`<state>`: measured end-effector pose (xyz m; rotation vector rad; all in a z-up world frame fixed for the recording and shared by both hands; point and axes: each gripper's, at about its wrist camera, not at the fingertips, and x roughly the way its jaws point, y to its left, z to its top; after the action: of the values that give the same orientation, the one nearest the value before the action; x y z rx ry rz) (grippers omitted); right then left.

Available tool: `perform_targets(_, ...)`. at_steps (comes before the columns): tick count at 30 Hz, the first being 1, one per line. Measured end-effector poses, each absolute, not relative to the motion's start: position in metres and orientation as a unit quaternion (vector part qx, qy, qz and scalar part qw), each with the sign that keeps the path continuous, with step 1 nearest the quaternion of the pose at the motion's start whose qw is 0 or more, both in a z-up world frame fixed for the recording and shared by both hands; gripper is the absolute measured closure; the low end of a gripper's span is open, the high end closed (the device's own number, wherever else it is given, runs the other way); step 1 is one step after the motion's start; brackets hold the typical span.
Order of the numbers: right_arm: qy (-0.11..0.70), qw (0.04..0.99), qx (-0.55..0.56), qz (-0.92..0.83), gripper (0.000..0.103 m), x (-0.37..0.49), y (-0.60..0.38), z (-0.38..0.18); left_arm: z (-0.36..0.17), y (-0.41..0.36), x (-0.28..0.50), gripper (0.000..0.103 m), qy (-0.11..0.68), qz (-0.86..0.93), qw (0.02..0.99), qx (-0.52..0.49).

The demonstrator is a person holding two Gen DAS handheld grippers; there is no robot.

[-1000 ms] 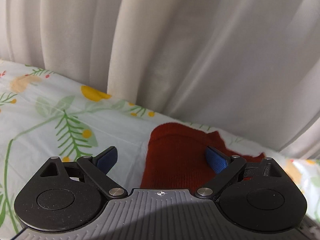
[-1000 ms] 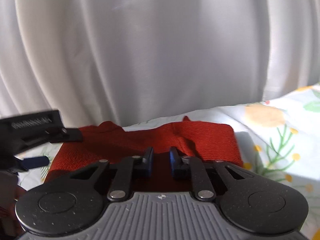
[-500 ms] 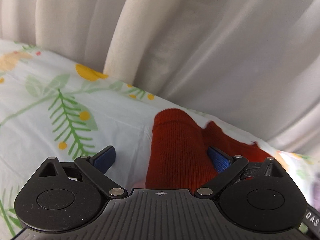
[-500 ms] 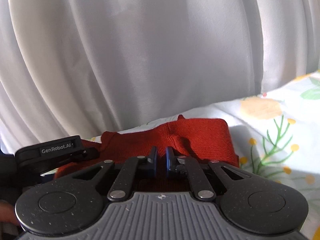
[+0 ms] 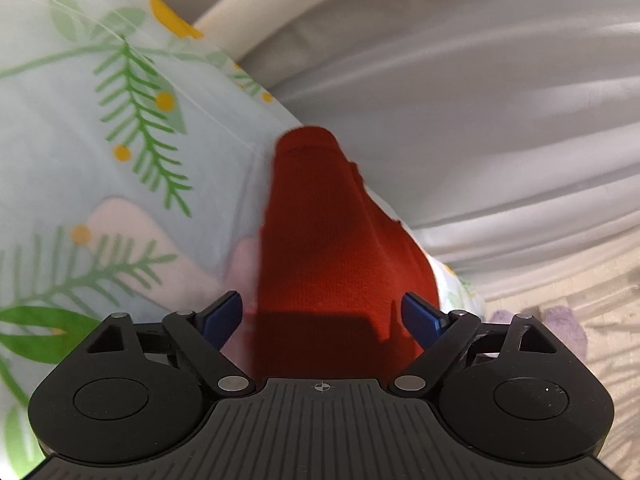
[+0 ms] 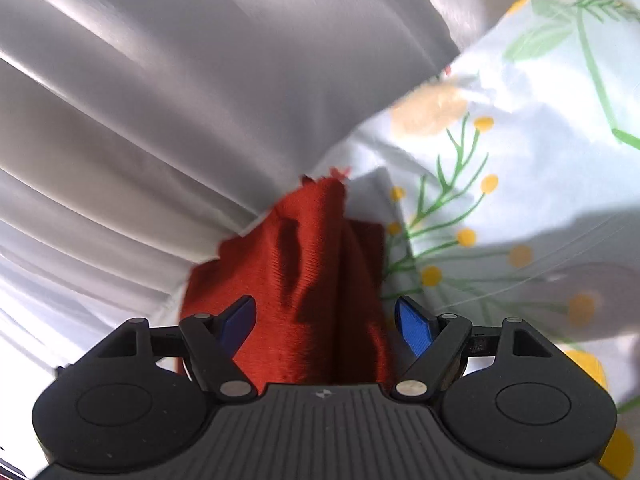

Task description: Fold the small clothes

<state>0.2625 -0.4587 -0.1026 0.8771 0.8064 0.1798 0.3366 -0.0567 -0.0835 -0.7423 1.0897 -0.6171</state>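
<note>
Red knit garment lies bunched on floral bedsheet beside curtain, fold maybe partly done, blur hides it. Your left gripper fingers wide, closing, straddling cloth; right gripper opening, nothing gripped. Flattening left.

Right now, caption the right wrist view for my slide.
Right gripper opening over a rust-red knitted garment on the floral bedsheet.
</note>
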Motion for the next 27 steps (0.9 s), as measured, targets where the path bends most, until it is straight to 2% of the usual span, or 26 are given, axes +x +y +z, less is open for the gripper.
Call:
perform_targets(1, 0.386, 0.815, 0.42, 0.098, 0.04, 0.266, -0.458, -0.107, -0.087, -0.06, 0.34, 0.014, 0.507, -0.288, 0.738, -0.339)
perform_targets(2, 0.392, 0.808, 0.427, 0.106, 0.044, 0.269, -0.458, -0.111, -0.09, -0.061, 0.342, 0.016, 0.513, -0.29, 0.733, -0.34)
perform_targets(5, 0.398, 0.804, 0.425, 0.123, 0.045, 0.275, -0.459, -0.113, -0.09, -0.062, 0.343, 0.017, 0.511, -0.29, 0.731, -0.347)
perform_targets(7, 0.399, 0.793, 0.439, 0.135, 0.045, 0.278, -0.465, -0.117, -0.091, -0.063, 0.345, 0.026, 0.513, -0.287, 0.731, -0.347)
perform_targets(8, 0.399, 0.787, 0.449, 0.141, 0.045, 0.279, -0.468, -0.118, -0.092, -0.063, 0.345, 0.027, 0.512, -0.288, 0.731, -0.348)
perform_targets(11, 0.4, 0.773, 0.469, 0.15, 0.055, 0.281, -0.472, -0.123, -0.094, -0.066, 0.349, 0.031, 0.513, -0.291, 0.73, -0.346)
perform_targets(14, 0.401, 0.756, 0.492, 0.162, 0.061, 0.286, -0.468, -0.132, -0.096, -0.064, 0.352, 0.037, 0.515, -0.289, 0.725, -0.353)
perform_targets(18, 0.401, 0.759, 0.487, 0.16, 0.063, 0.287, -0.458, -0.129, -0.09, -0.061, 0.345, 0.048, 0.509, -0.288, 0.735, -0.343)
perform_targets(27, 0.37, 0.811, 0.412, 0.188, 0.072, 0.265, -0.427, -0.071, -0.047, -0.069, 0.325, 0.052, 0.473, -0.321, 0.753, -0.326)
